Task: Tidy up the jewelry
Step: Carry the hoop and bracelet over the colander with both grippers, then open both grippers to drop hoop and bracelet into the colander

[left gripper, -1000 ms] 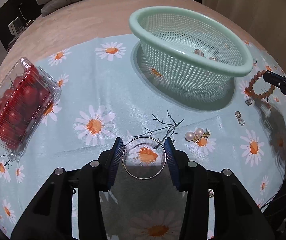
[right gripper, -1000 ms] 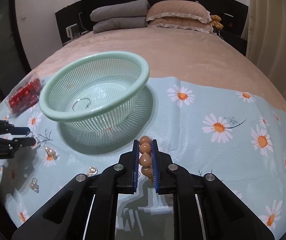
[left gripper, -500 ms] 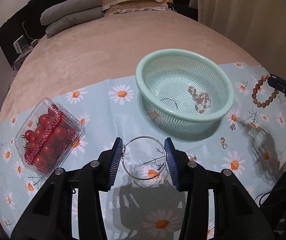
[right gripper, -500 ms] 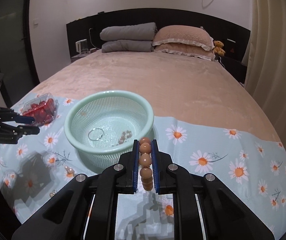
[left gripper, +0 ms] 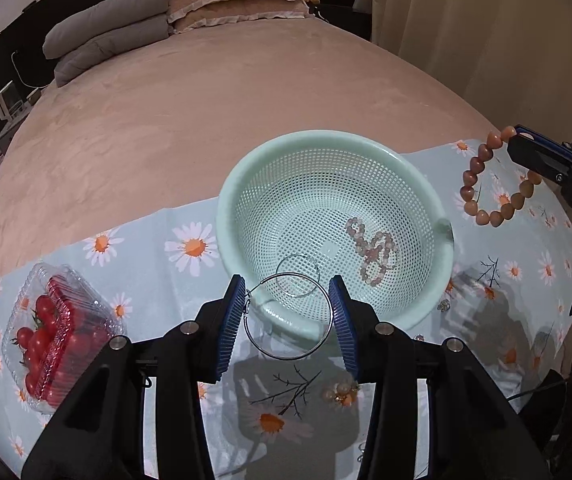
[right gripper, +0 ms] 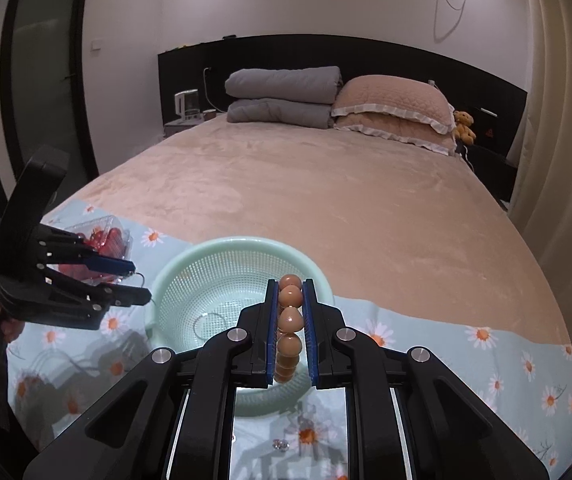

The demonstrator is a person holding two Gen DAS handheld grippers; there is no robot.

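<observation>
Silver hoop [left gripper: 288,316], lower centre, spans the left gripper [left gripper: 288,322] fingers over the basket [left gripper: 426,188] rim; right gripper [right gripper: 290,328] clamps bead bracelet [right gripper: 289,322]. Early release drops either outside.

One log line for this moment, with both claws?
left claw: holds wire hoop | right claw: holds bead bracelet | both above colander | jewelry inside

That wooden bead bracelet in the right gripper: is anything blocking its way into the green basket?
Nothing visible does. The bead bracelet hangs from the right gripper beside the open-topped basket, which holds only a thin hoop and pale beads.
</observation>
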